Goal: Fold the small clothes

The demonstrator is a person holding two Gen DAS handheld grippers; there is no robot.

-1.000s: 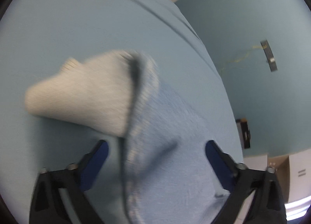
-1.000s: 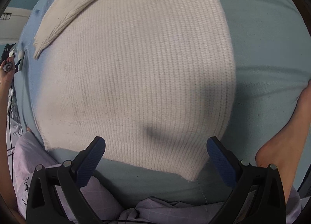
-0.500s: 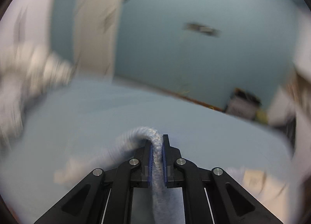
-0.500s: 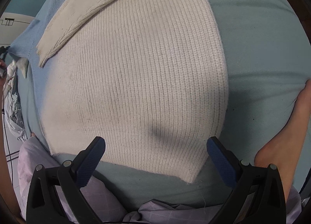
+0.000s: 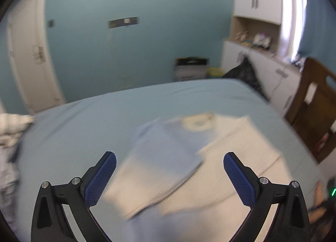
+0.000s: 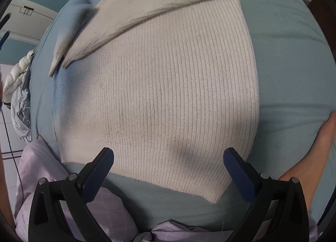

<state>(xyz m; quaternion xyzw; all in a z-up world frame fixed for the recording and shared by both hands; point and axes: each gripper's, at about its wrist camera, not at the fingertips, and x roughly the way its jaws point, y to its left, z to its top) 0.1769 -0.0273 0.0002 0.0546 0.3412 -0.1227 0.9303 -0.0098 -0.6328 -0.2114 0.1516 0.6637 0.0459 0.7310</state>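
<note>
Right tool (image 6: 168,170): I see its blue pads spread wide with nothing between them; it points steeply down over the bottom hem of the sweater.
Sweater (image 6: 163,95): cream ribbed knit, lying flat on the bed just beyond my right tool, hem nearest, one cream sleeve (image 6: 147,11) folded across the upper part.
Left tool (image 5: 169,173): its jaws are opening and already stand wide, nothing is pinched; it hangs above the bed without touching the cloth.
Blue sleeve (image 5: 166,162): blurred, lying across the cream body below and beyond the left tool, between the two pads in the picture.
Collar (image 5: 199,121): farther away, a pale ring at the far end of the sweater.
Bed (image 5: 84,120): light blue sheet under everything.
Far: a wooden chair (image 5: 315,111) right of the bed, a white door (image 5: 31,53) at the left.
</note>
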